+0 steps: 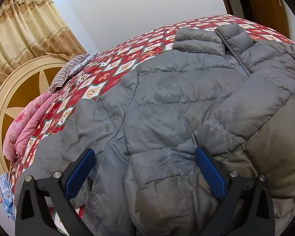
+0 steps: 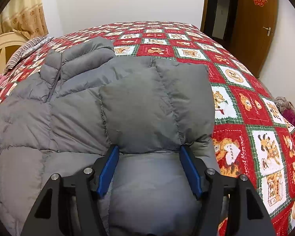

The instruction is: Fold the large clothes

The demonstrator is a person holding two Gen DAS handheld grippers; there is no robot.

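Observation:
A large grey puffer jacket [image 1: 177, 102] lies spread on a bed with a red patterned quilt [image 1: 100, 74], collar toward the far side and zipper up. It also shows in the right wrist view [image 2: 88, 106]. My left gripper [image 1: 145, 153] is open, its blue pads wide apart over the jacket's near hem. My right gripper [image 2: 149, 149] is open, with a bulge of the grey jacket's near edge between its blue pads [image 2: 108, 169]; a folded part of the jacket lies just beyond the fingertips. The quilt [image 2: 245, 108] lies bare to the right.
A pink folded blanket [image 1: 27, 125] and a striped pillow [image 1: 68, 72] lie by the round headboard [image 1: 15, 90] at left. Curtains [image 1: 27, 33] hang behind it. A brown door [image 2: 253, 29] stands at the far right. Purple cloth [image 2: 291, 114] lies at the bed's right edge.

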